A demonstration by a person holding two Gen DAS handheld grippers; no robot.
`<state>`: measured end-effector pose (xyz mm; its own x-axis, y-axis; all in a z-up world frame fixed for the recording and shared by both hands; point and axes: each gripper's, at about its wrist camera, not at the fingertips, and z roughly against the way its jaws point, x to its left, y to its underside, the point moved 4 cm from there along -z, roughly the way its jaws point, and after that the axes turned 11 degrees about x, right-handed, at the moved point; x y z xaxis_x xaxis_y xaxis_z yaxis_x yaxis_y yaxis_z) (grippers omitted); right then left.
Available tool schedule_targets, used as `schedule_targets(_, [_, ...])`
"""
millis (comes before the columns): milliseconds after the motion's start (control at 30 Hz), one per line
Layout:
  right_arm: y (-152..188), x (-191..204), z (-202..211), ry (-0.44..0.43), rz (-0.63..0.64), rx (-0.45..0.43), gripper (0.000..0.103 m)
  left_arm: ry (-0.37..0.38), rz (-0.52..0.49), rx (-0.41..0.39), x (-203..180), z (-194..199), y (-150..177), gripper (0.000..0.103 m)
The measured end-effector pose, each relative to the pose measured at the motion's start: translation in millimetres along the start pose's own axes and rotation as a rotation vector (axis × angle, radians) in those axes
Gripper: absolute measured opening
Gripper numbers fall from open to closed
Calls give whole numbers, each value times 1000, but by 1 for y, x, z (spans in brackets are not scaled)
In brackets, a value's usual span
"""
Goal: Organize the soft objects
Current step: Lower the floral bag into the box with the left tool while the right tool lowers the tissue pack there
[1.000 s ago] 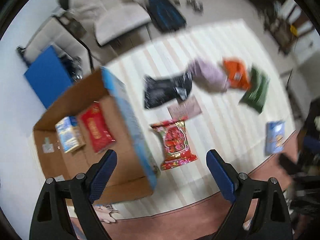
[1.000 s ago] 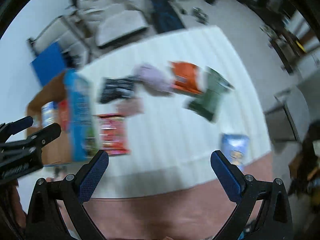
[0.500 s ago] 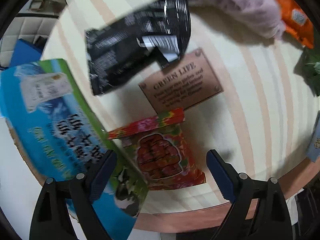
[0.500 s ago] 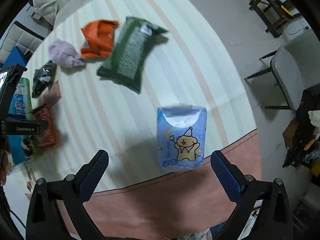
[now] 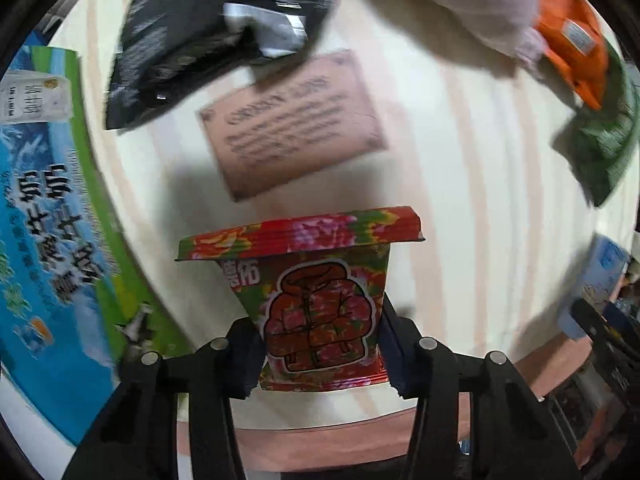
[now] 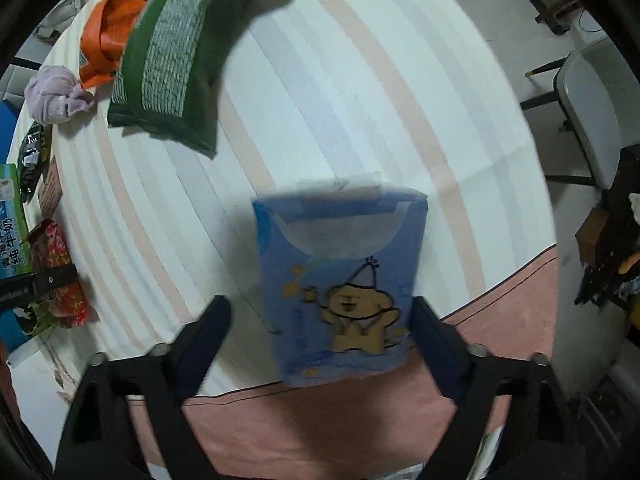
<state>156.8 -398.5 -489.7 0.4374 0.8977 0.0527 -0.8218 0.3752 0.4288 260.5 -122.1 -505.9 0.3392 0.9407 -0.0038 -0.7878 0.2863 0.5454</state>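
My left gripper [image 5: 318, 344] is shut on the lower end of a red floral snack packet [image 5: 316, 300] lying on the striped tablecloth [image 5: 460, 200]; the packet also shows in the right wrist view [image 6: 60, 276]. My right gripper [image 6: 320, 332] is open, its fingers on either side of a blue tissue pack with a bear print [image 6: 344, 280] near the table's front edge. The left finger stands apart from the pack; the right one is close to its edge.
A black packet [image 5: 216, 36], a lilac cloth [image 5: 480, 8], an orange pouch [image 5: 572, 40] and a green packet [image 6: 176, 56] lie further back. A pink card [image 5: 292, 124] lies flat. The blue-green box wall [image 5: 44, 220] stands at left. A grey chair [image 6: 592, 112] stands right of the table.
Both grippers have come down close to the table. The left one closed on the red floral packet. The right one moved over the blue tissue pack, still open.
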Motion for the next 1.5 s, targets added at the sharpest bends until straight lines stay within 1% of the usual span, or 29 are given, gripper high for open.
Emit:
schedule_targets(33, [1, 0, -3, -11, -1, 9, 66, -4, 1, -7, -2, -3, 2, 48])
schedule_targets(133, [5, 0, -10, -32, -9, 18, 61, 0, -2, -18, -10, -10, 8, 50])
schedule_targets(167, [6, 1, -10, -33, -10, 14, 57, 6, 3, -27, -12, -14, 12, 50])
schedule_targets(200, [7, 2, -10, -34, -9, 10, 53, 14, 8, -38, -12, -14, 13, 47])
schedule_targets(233, [8, 3, -9, -34, -6, 6, 51, 20, 12, -50, -10, -15, 17, 45])
schedule_targets(300, [13, 8, -5, -21, 5, -6, 42, 22, 22, -95, -4, -9, 26, 44])
schedule_targets(333, [16, 11, -2, -14, 13, -15, 40, 22, 23, -114, -2, -7, 32, 44])
schedule_targets(367, [19, 14, 1, -13, 18, -22, 38, 30, 17, -144, -3, -3, 42, 43])
schedule_targets(433, [27, 21, 9, -29, 36, -34, 37, 58, 15, -185, -1, 17, 50, 43])
schedule_targets(533, [41, 40, 28, -68, 84, -67, 36, 151, 21, -264, 3, 41, 83, 43])
schedule_targets(600, [57, 61, 48, -101, 132, -99, 36, 207, 21, -321, 10, 64, 105, 43])
schedule_targets(633, [66, 74, 58, -117, 163, -115, 36, 231, 28, -356, 18, 76, 122, 43])
schedule_targets(700, [82, 103, 82, -139, 230, -150, 36, 265, 29, -410, 31, 99, 143, 43])
schedule_targets(733, [89, 119, 94, -146, 263, -167, 36, 275, 34, -434, 42, 115, 145, 43])
schedule_targets(767, [93, 136, 108, -153, 299, -184, 36, 284, 36, -461, 57, 130, 156, 43])
schedule_targets(833, [99, 177, 139, -168, 379, -215, 36, 310, 38, -491, 86, 148, 170, 43])
schedule_targets(867, [107, 196, 147, -175, 410, -225, 36, 314, 47, -503, 97, 162, 167, 43])
schedule_targets(933, [119, 236, 167, -188, 478, -241, 36, 301, 69, -533, 128, 174, 173, 43])
schedule_targets(1000, [131, 277, 177, -184, 545, -258, 36, 260, 127, -561, 171, 182, 179, 43])
schedule_targets(1033, [132, 293, 181, -181, 568, -260, 36, 240, 159, -566, 194, 182, 178, 43])
schedule_targets(1067, [133, 317, 181, -179, 597, -260, 36, 229, 181, -567, 210, 181, 180, 43])
schedule_targets(1133, [135, 353, 175, -166, 627, -254, 36, 194, 237, -549, 253, 176, 175, 43])
schedule_targets(1167, [133, 369, 170, -150, 641, -254, 36, 181, 252, -540, 266, 173, 177, 43])
schedule_targets(1200, [127, 391, 166, -126, 647, -252, 36, 163, 276, -524, 282, 168, 170, 43])
schedule_targets(1300, [113, 437, 148, -67, 662, -229, 35, 118, 321, -468, 326, 150, 143, 43])
schedule_targets(1400, [92, 464, 128, -9, 655, -204, 35, 132, 341, -404, 364, 133, 118, 43])
schedule_targets(1500, [69, 479, 107, 44, 632, -181, 35, 138, 343, -340, 386, 116, 96, 43])
